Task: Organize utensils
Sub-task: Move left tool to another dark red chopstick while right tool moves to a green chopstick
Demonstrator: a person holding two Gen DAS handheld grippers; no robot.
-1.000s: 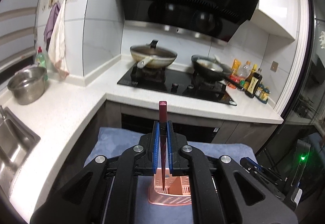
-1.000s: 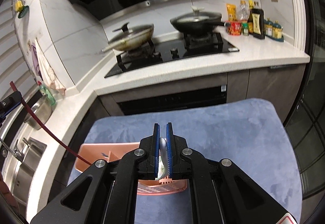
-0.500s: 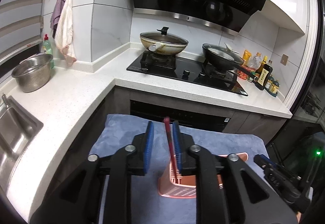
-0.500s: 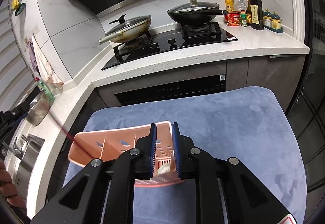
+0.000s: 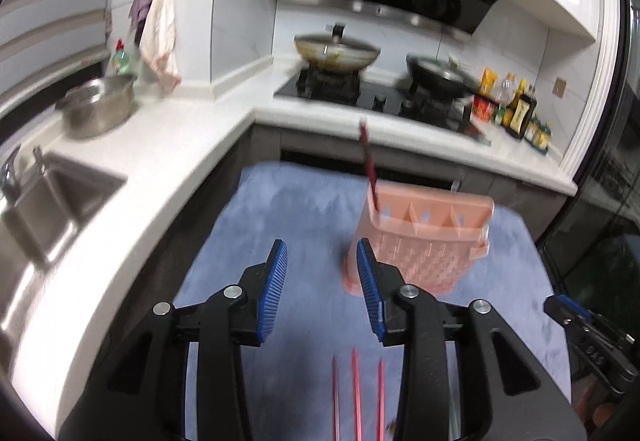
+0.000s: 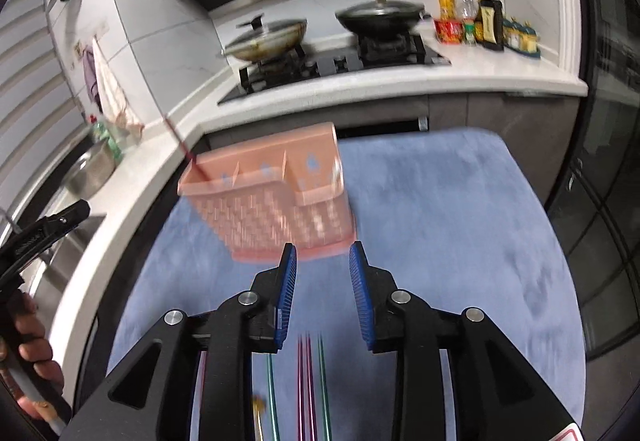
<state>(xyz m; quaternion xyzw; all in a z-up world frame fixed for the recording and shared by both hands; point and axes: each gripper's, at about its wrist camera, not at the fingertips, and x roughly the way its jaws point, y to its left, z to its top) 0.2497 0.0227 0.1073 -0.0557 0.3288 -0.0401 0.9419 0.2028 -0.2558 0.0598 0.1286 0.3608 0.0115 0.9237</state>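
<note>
A pink slotted utensil holder [image 5: 420,237] stands on the blue mat [image 5: 288,209]; it also shows in the right wrist view [image 6: 272,205]. A dark red chopstick [image 5: 369,169] stands tilted in its left compartment, also seen in the right wrist view [image 6: 182,145]. My left gripper [image 5: 322,289] is open and empty, just in front of the holder. Three red chopsticks [image 5: 355,393] lie on the mat beneath it. My right gripper [image 6: 322,297] is open and empty near the holder's base. Pink and green chopsticks [image 6: 308,389] lie beneath it.
The mat [image 6: 440,221] covers a table beside an L-shaped white counter [image 5: 152,145]. A sink [image 5: 44,197], a steel bowl [image 5: 98,107], a hob with two pans [image 5: 340,55] and bottles [image 5: 516,113] are on the counter. The left gripper [image 6: 36,241] shows at the right view's left edge.
Both grippers opened and pulled back from the holder. The left one let go of the dark red chopstick, which now stands in the holder. The right one released its white utensil into the holder.
</note>
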